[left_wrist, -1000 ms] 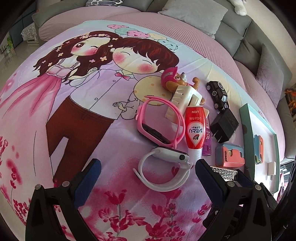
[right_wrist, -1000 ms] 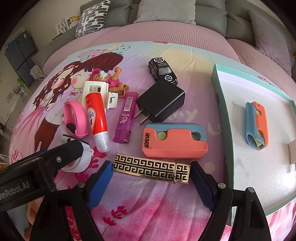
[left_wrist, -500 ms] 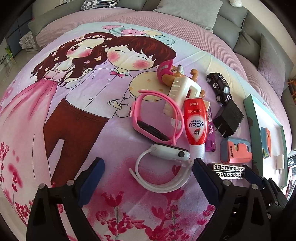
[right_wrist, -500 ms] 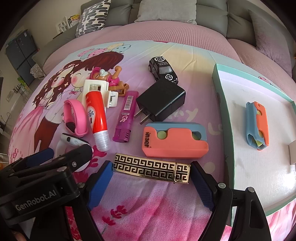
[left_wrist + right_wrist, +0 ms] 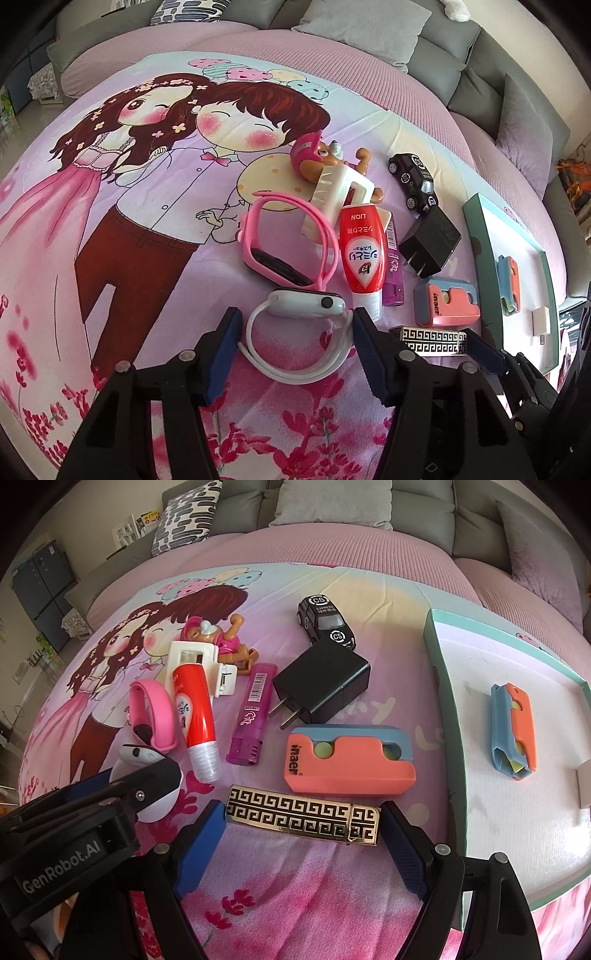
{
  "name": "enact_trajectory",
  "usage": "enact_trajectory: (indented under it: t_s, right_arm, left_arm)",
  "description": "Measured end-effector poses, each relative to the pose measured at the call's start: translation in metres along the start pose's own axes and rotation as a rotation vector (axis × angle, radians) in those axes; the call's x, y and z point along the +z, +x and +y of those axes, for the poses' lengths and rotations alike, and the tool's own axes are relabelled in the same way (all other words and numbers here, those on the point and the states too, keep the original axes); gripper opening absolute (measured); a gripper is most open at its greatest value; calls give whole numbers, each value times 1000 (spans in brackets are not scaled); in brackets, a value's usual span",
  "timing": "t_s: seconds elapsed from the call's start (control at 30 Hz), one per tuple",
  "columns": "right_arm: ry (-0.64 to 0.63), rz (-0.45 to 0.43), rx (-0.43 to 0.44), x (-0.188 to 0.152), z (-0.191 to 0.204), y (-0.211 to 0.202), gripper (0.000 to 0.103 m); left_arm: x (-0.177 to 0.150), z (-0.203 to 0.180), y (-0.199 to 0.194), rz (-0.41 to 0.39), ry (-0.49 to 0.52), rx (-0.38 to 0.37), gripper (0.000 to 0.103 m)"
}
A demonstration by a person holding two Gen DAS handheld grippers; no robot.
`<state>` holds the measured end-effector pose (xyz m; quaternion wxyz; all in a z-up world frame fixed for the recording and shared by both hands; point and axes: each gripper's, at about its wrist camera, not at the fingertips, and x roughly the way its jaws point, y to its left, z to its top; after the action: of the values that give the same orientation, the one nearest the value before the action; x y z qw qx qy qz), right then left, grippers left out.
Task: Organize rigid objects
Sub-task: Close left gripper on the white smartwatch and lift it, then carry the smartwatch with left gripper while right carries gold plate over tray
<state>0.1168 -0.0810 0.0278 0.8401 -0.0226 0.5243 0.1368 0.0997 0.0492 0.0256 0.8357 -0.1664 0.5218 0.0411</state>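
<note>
Left wrist view tells you pretty much everything: the white watch (image 5: 295,339) sits right between the pads of the left claw (image 5: 293,354), lying on the cartoon bedspread (image 5: 147,221). Its body is at the far end of the loop, the strap curls back toward the camera, and the claw straddles that loop side to side. The jaws are closing on it; the right-hand pad looks about touching the strap, the left-hand pad is still just apart, so I wouldn't call it a grip yet.

Over on the right wrist view, the right claw (image 5: 304,834) is spread wide around the gold patterned bar (image 5: 303,819). That bar's long axis runs straight across from pad to pad, so the claw would pinch it end to end, and both pads are close to the ends but not pressing as far as I can see.

The open box (image 5: 448,716) with the orange and blue case (image 5: 513,731) already in it lies off to the right, so the right hand is clearly nearer to it. My guess: the watch has the longer trip.
</note>
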Motion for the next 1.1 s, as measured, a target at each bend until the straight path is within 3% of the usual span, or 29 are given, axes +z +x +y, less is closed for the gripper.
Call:
enact_trajectory:
  t_s: [0.23,0.63,0.83,1.1]
  right_arm:
    - [21,-91,16,6,-4,-31,86]
    - [67,-159,-10,13,-29,-58,86]
    - [136,-167,-63,11,-68,-64,86]
    - [302,-158,-220,-2,-150,-74,86]
  left_arm:
    - [2,6,-35,-83,-4,-19,62]
    - [4,-11,-51,-139,27,-50,62]
    - [8,-34,-60,-163,78,-49,62]
    - [7,-98,-56,-140,221,-74,62]
